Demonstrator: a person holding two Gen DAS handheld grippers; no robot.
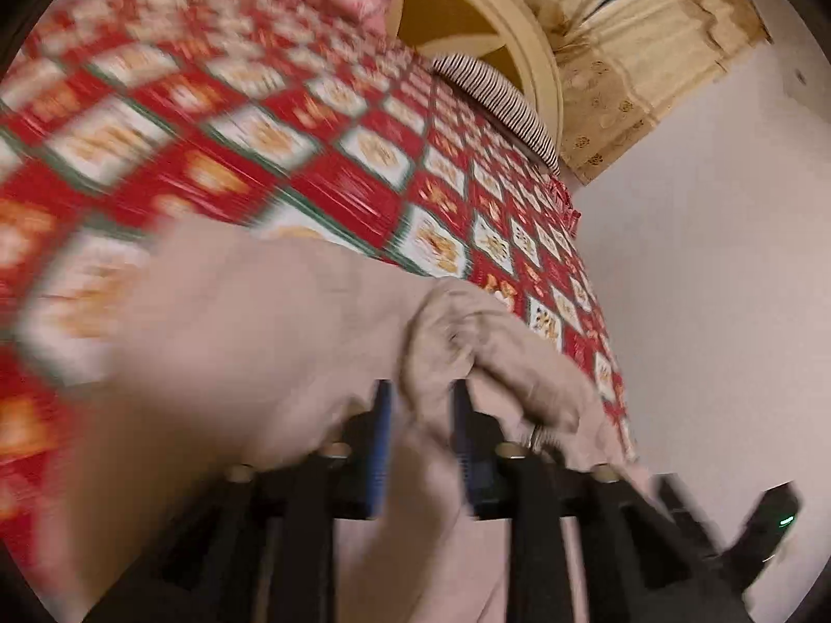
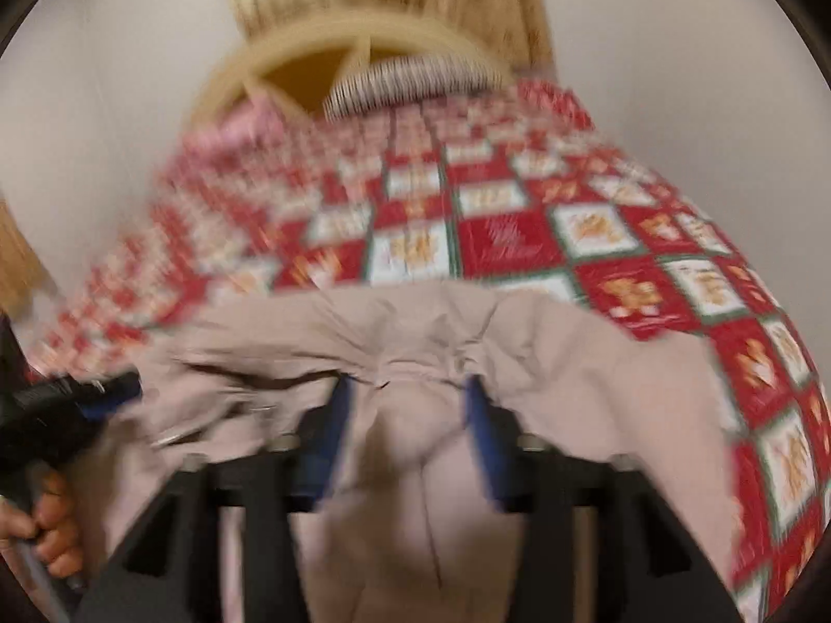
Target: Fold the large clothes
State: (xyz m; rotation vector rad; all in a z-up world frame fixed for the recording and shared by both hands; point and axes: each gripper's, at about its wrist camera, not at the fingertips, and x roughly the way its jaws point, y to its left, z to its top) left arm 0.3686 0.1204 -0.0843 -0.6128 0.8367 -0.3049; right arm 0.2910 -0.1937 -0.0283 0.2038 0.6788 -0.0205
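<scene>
Beige garment (image 2: 394,332) bunched between both tongs (image 2: 407,389), bedspread (image 2: 509,239) beyond.

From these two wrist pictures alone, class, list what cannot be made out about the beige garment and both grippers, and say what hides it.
- Left wrist view: motion blur smears the red checked bedspread; its motifs are unreadable.
- Both views: the bunched beige cloth garment runs past the bottom edge, so its type and full shape are unclear.
- Left gripper and right gripper: cloth fills the gap between the fingers; clamping is uncertain.
- Right wrist view: the striped pillow is blurred.
</scene>
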